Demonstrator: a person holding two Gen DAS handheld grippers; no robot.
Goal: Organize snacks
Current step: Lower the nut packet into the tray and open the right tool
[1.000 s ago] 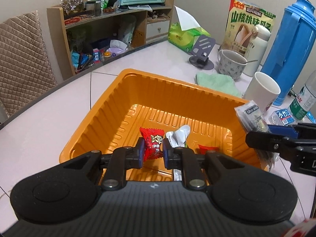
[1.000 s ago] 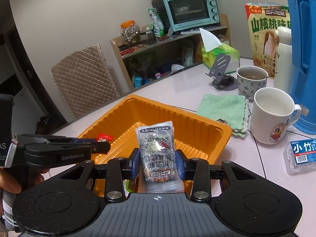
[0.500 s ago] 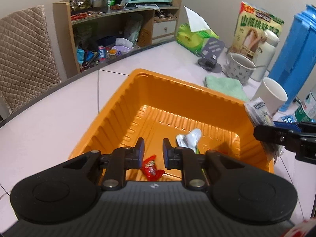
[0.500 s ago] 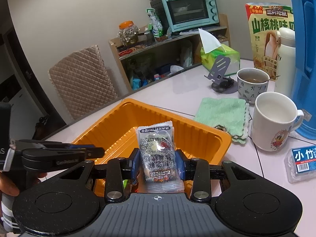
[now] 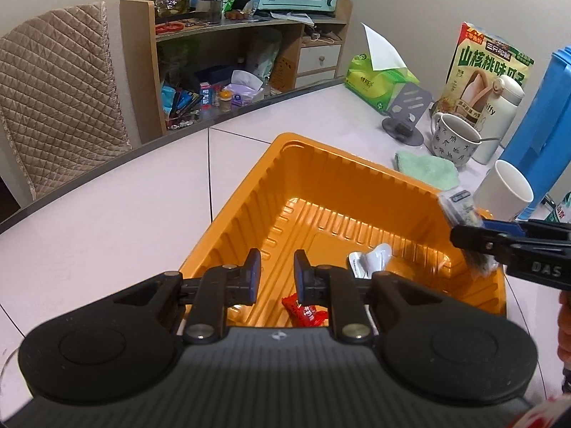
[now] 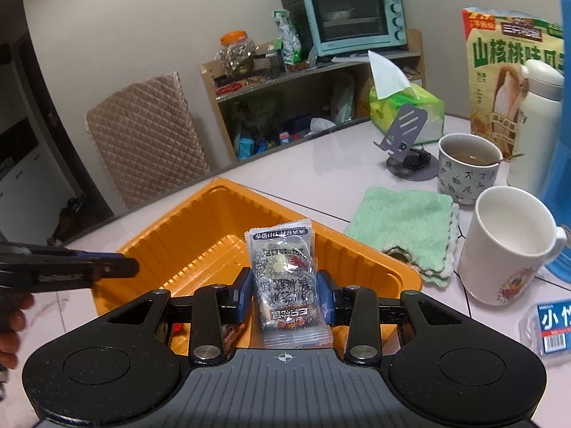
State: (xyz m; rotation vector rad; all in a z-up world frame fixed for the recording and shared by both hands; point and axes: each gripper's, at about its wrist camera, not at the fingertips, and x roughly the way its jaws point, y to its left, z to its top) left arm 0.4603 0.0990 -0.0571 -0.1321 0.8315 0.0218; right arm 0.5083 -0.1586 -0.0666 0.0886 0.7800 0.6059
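2 snacks in orange tray [image 5: 357, 149]: red candy [image 5: 303, 312] just dropped at 6 o'clock; left gripper [image 5: 276, 271] nearly closed, empty; right gripper [image 6: 285, 292] clamping grey packet [image 6: 280, 249], likely next.

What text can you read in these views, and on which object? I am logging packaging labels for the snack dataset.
"山核桃味": tall snack bag by the wall.
"DAS": side of the right gripper, in the left wrist view.
"小竹": blue-labelled pack on the table; cut off at the frame edge.
"iffy": white flask; start hidden.
Clear snack packet in the right gripper: print upside down, too small to read.
Red candy in the orange tray: unreadable.
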